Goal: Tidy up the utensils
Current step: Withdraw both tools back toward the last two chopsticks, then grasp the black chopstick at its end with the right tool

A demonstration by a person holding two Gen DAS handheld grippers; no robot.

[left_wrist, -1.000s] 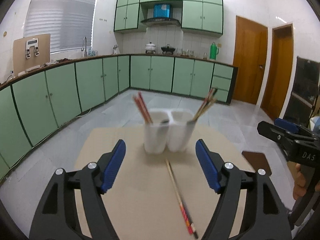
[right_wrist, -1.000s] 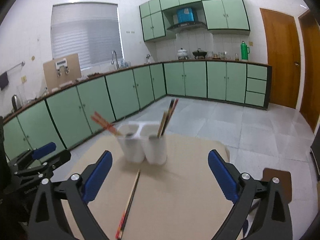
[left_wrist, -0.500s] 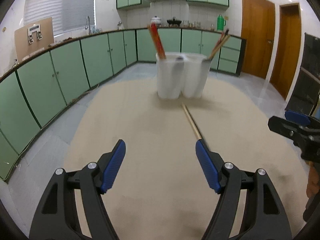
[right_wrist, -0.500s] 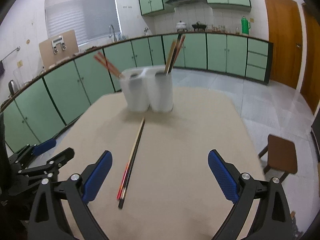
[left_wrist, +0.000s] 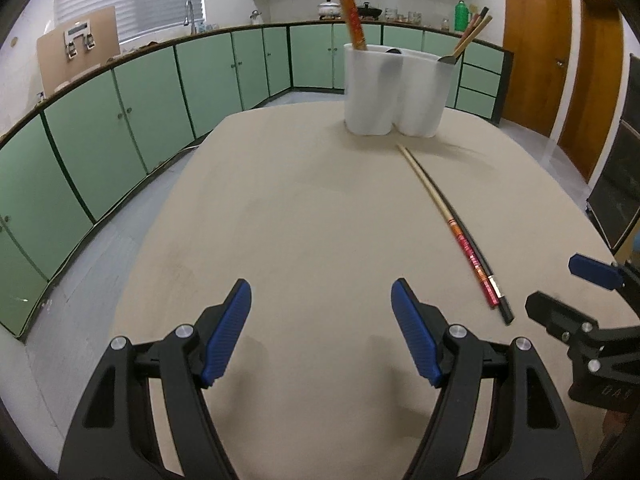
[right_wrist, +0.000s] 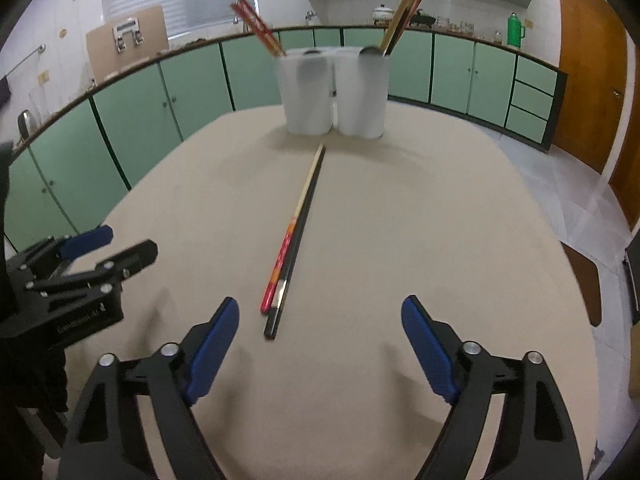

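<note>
Left gripper, tilted downward, jaws standing apart with nothing between the blue pads. Right gripper, likewise tilted downward, jaws apart and empty, having just been closing a little. The two grippers sit side by side, not touching.

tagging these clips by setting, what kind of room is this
Most likely a home kitchen: green cabinets run under a long counter, a sink tap stands by the window, and pots sit below a range hood. A white chopstick holder stands on the table.
</note>
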